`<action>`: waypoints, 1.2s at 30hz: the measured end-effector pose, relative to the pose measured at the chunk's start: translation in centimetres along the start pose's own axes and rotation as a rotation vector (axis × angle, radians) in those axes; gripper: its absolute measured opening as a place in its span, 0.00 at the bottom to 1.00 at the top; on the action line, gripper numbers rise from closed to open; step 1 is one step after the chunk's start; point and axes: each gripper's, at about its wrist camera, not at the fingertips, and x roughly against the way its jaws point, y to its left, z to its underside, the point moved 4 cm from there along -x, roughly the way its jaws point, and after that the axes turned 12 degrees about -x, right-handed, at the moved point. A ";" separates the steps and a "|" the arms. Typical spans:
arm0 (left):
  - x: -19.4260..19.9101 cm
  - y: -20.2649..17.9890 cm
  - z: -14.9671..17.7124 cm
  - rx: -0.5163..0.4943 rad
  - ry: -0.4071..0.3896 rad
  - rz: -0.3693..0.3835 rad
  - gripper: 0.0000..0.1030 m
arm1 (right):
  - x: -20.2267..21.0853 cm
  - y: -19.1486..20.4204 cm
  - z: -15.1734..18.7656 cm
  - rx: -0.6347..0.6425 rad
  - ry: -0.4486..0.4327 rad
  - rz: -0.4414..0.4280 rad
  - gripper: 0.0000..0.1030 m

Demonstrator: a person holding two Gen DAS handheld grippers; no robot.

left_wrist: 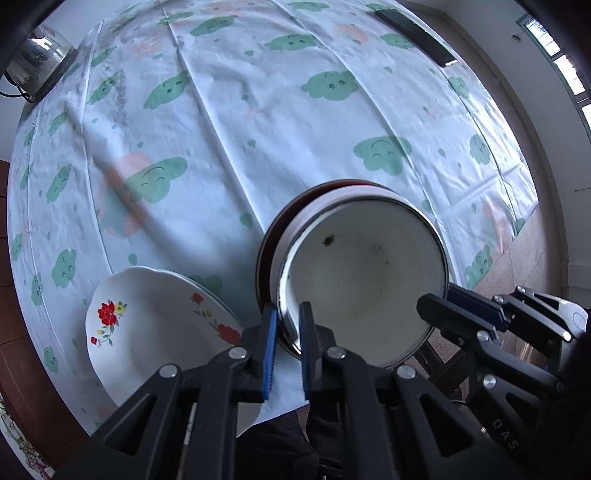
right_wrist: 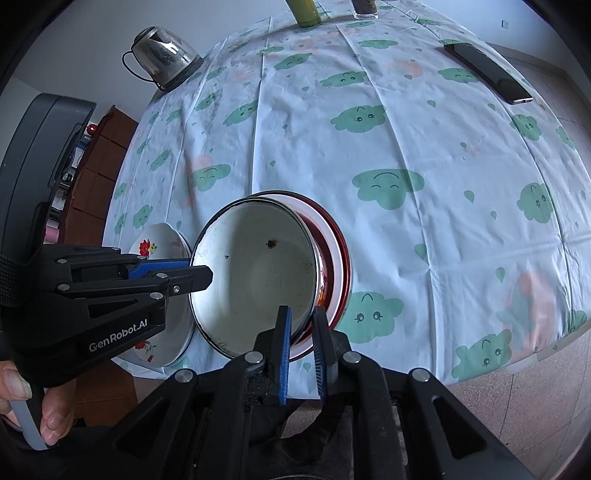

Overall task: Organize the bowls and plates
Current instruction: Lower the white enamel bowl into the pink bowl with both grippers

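Note:
A white enamel bowl [left_wrist: 365, 273] with a dark rim sits inside a red-and-white bowl [left_wrist: 269, 243] near the table's front edge. My left gripper [left_wrist: 288, 332] is shut on the white bowl's left rim. My right gripper [right_wrist: 303, 332] is shut on its right rim, with the red bowl [right_wrist: 338, 258] just behind. Each gripper shows in the other's view, the right gripper [left_wrist: 461, 310] at the bowl's right, the left gripper [right_wrist: 173, 271] at its left. A white plate with red flowers [left_wrist: 155, 325] lies left of the bowls; it also shows in the right wrist view [right_wrist: 162, 243].
A tablecloth with green clouds [right_wrist: 406, 147] covers the table. A glass kettle [right_wrist: 162, 55] stands at the far left corner. A black phone [right_wrist: 487, 72] lies at the far right. A green bottle [right_wrist: 304, 11] and a glass [right_wrist: 364, 9] stand at the far edge.

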 end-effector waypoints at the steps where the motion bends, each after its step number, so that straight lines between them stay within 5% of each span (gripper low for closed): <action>1: 0.0 0.0 0.0 -0.001 0.000 -0.001 0.07 | 0.0 0.0 0.0 -0.002 -0.001 -0.001 0.13; 36: 0.3 -0.1 0.2 -0.017 -0.035 -0.040 0.09 | -0.4 0.2 0.1 0.029 -0.060 0.012 0.13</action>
